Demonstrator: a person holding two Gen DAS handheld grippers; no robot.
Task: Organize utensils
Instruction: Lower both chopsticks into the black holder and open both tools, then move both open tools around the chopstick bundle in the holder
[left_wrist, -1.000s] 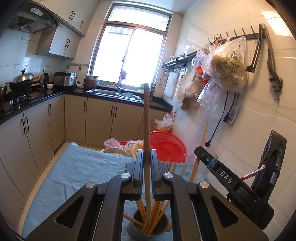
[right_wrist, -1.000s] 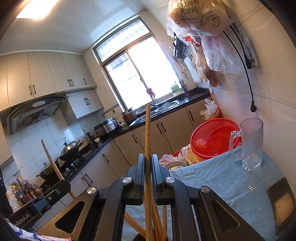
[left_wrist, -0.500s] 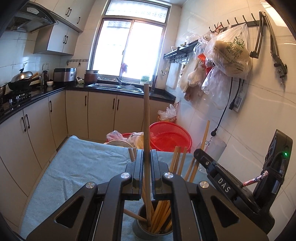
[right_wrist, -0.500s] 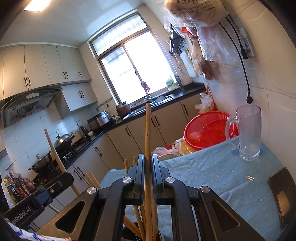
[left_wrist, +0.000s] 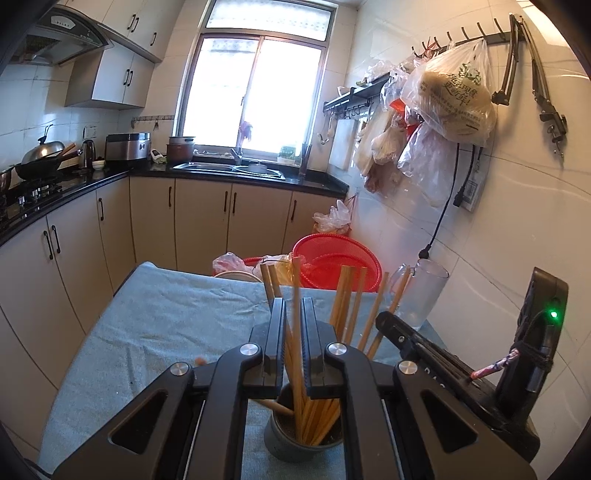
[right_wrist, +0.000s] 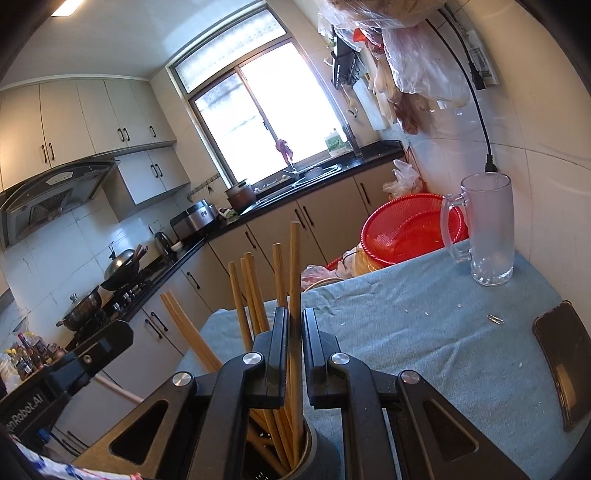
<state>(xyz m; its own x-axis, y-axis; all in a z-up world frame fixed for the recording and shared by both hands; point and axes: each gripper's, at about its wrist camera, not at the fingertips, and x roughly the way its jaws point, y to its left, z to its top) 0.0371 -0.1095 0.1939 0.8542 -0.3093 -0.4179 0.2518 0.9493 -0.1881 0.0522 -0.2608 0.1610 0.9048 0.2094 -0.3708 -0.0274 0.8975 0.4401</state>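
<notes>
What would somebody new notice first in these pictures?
Probably the two hand-held grippers, the left hand-held gripper and right hand-held gripper, each clamping one wooden chopstick upright over the dark chopstick holder crammed with more. Next, the red plastic colander beyond the blue-clothed table's far edge, beside the glass mug.

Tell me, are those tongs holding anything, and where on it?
Yes. Each tongs pinches one wooden chopstick partway along its shaft: left tongs on a chopstick, right tongs on another chopstick, over the holder.
</notes>
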